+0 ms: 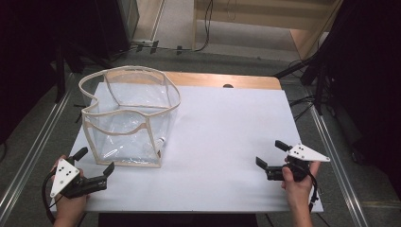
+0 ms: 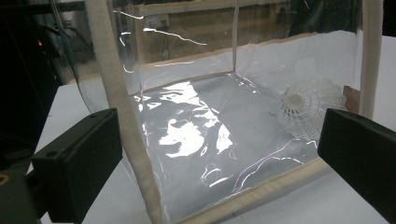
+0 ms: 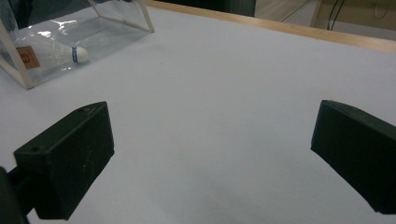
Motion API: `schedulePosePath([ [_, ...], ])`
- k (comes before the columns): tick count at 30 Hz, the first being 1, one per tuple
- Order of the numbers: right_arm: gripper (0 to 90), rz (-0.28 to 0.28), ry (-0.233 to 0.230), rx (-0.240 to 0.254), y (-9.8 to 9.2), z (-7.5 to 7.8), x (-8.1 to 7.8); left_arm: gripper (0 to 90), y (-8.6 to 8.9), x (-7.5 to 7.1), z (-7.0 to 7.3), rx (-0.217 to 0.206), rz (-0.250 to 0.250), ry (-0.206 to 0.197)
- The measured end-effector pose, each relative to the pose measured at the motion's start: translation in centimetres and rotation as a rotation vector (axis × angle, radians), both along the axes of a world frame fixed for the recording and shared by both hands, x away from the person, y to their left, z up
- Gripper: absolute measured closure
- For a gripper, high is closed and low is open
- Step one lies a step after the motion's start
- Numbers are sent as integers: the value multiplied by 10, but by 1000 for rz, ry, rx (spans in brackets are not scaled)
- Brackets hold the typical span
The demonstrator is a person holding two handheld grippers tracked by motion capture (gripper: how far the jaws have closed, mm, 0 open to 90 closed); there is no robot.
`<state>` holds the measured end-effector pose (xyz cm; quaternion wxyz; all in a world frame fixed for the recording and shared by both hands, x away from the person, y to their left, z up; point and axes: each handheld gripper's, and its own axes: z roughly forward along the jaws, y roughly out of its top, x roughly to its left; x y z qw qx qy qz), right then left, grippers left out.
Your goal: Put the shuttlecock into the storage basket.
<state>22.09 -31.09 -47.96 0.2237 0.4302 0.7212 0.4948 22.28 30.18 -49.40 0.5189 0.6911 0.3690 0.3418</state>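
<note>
Two grippers sit at the near edge of the table, one in each hand. Left gripper [image 1: 97, 163] is held at the near left corner, its jaws spread wide with nothing between them, pointing at the bag just beyond; its own view looks straight into the bag's near wall. Right gripper [image 1: 269, 153] is at the near right, well apart from the bag, jaws likewise spread and empty over bare white surface. Each carries one grey three-cornered plate on top.

One bag [image 1: 127, 116] stands upright on the left half of the table [image 1: 227, 123], a little past the left gripper. It is a boxy, clear plastic bag with cream fabric trim along its edges and around its open, wavy top rim; the clear walls are creased and catch bright glare. A small brown label shows on one wall in the right gripper view.

One shuttlecock [image 2: 310, 107] lies on its side inside the bag, on the bag's floor at the near right corner. It is white, with a netted skirt and a rounded white cork [image 3: 80, 54] ringed by a blue band

Beyond the white sheet, a strip of wooden tabletop shows along the far edge
</note>
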Motion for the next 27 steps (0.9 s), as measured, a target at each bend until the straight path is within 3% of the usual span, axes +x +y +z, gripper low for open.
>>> schedulePosePath([
  [10, 0, -22, 27, 42, -27, -14, -13, 3, 0, -1, 0, 4, 9, -4],
  [13, 0, -35, 41, 48, -34, -20, -15, 3, 2, 0, 1, -12, 13, -4],
  [27, 0, -85, 43, 77, -62, -34, -25, 3, 3, -1, 2, -17, 4, -4],
])
